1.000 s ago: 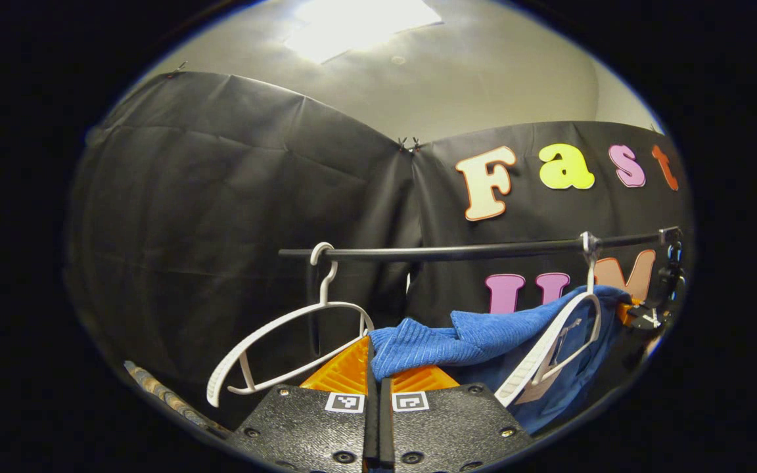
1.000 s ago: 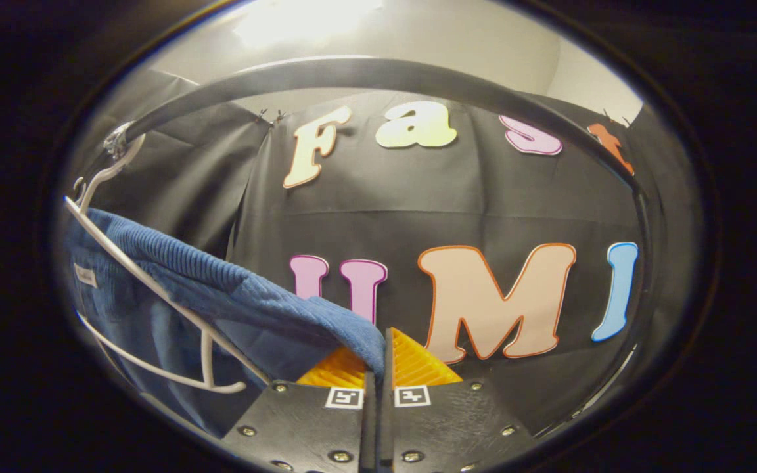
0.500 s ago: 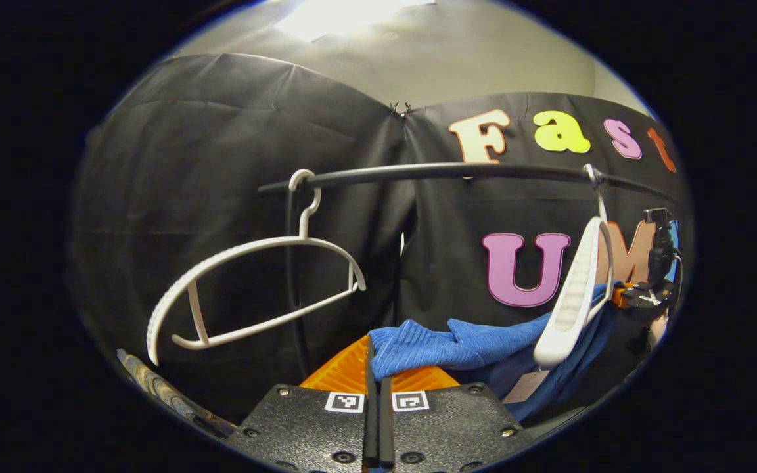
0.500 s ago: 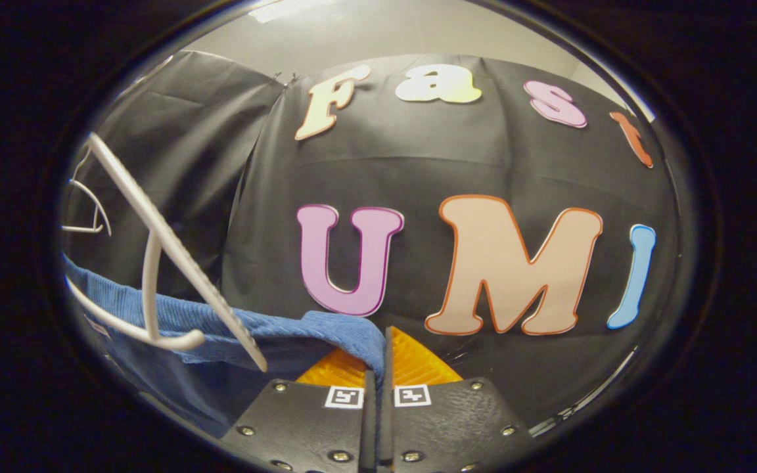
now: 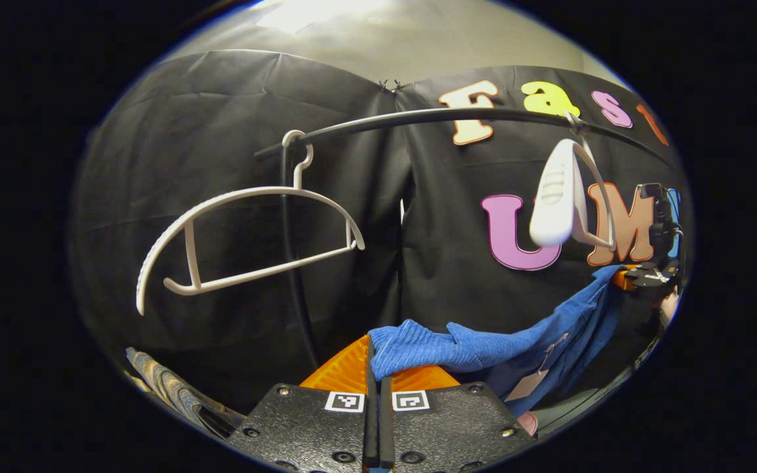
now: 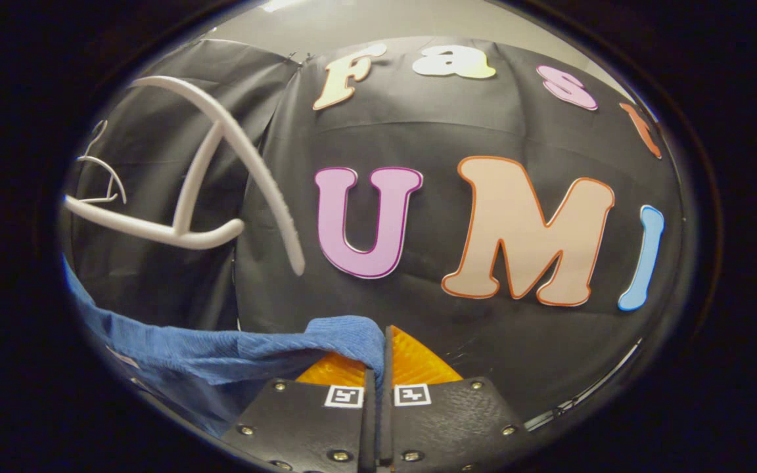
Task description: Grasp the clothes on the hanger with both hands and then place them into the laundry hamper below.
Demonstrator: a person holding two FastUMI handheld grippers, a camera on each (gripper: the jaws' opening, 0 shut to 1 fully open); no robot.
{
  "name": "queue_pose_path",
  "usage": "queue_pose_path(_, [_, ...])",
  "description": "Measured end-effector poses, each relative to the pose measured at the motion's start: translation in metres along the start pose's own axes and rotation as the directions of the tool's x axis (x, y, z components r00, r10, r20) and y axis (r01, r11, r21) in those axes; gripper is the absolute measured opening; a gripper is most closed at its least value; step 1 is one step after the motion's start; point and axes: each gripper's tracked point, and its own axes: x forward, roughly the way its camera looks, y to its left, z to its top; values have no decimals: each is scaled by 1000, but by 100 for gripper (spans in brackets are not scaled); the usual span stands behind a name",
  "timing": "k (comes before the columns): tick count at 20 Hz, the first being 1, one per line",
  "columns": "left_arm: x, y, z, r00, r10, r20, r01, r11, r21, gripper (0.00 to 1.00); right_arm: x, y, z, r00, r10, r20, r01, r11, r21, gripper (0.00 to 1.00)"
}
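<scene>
Blue garment (image 5: 483,345) now off hanger (image 5: 559,200), both jaws clamping it.

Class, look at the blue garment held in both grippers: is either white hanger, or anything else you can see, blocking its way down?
Nothing visible does. The blue garment hangs below both hangers, pinched by the left gripper and right gripper; the hamper's position can't be judged.

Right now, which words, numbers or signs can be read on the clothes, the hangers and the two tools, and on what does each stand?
No text here can be read and quoted.
Pale tag on the blue garment: too small and blurred to read.
Left tool: two square coded markers, patterns only, no letters.
Right tool: two similar markers, no letters.
Empty white hanger and second white hanger: no print visible.
</scene>
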Motion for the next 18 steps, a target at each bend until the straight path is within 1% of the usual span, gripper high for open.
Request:
queue_pose_path(2, [-5, -5, -8, 1000, -8, -14, 8, 1000, 2, 2, -10, 6, -6, 1000, 18, -10, -18, 1000, 4, 3])
queue_pose_path(3, [-7, -8, -11, 1000, -12, -21, 13, 1000, 11, 1, -15, 10, -10, 999, 29, -15, -28, 1000, 8, 3])
queue_pose_path(7, [-15, -25, -24, 998, -46, -36, 48, 997, 67, 1, -37, 21, -20, 998, 60, -30, -59, 998, 19, 3])
queue_pose_path(9, [-17, -39, -31, 995, -84, -51, 88, 993, 76, 1, -47, 28, -25, 996, 79, -40, -78, 997, 19, 3])
queue_pose_path(13, [-19, -68, -43, 985, -157, -72, 162, 985, 63, 1, -67, 50, -35, 990, 130, -58, -128, 991, 33, 3])
queue_pose_path(16, [-17, -95, -50, 972, -221, -78, 226, 971, 73, 1, -80, 67, -40, 985, 164, -63, -162, 986, 27, 3])
queue_pose_path(18, [-16, -115, -55, 959, -272, -85, 279, 957, 80, 1, -88, 78, -45, 980, 189, -70, -187, 982, 30, 3])
